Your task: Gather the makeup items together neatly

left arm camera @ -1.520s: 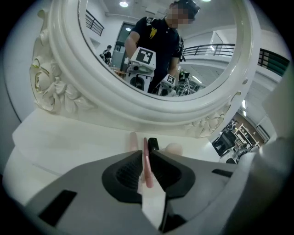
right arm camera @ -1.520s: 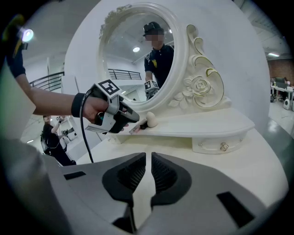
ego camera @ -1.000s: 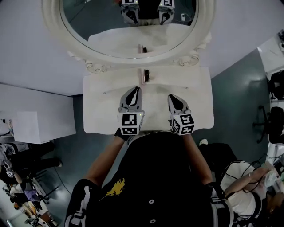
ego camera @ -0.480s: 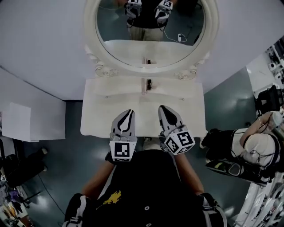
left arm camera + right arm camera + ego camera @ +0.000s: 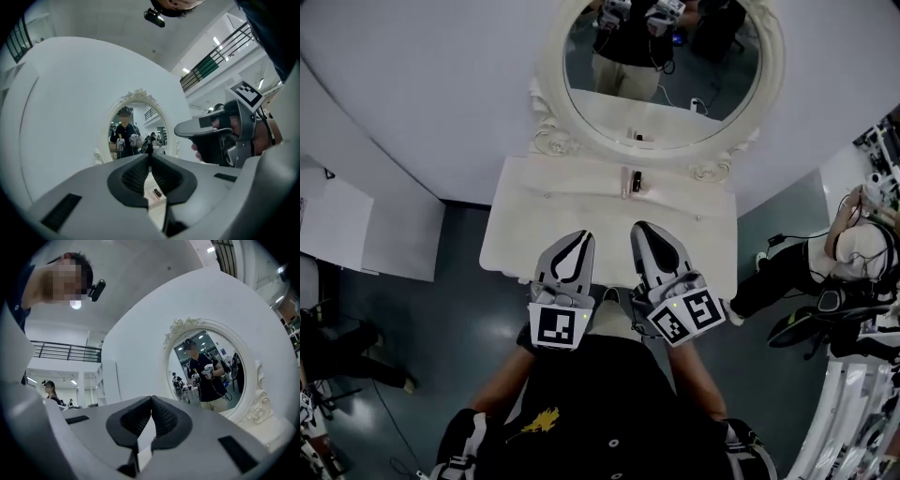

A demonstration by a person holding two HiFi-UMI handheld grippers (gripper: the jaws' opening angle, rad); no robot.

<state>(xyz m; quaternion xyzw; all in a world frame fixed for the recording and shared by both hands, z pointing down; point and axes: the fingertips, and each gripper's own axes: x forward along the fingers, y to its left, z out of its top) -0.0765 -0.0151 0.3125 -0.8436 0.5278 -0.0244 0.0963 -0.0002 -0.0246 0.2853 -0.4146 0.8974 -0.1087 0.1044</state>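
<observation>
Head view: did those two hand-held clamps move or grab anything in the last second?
Both the left gripper and right gripper drew back from over the table toward the person, ending over its near edge. Nothing was grabbed: both stayed shut and empty. The makeup items stayed by the mirror.

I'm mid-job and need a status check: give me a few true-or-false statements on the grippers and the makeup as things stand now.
1. The left gripper has its fingers together with nothing between them. True.
2. The right gripper is holding a makeup item. False: its fingers are shut and empty.
3. The makeup items lie at the back of the vanity table, by the foot of the mirror. True.
4. Both grippers are touching the makeup items. False: they are held over the table's near edge, apart from the items.
</observation>
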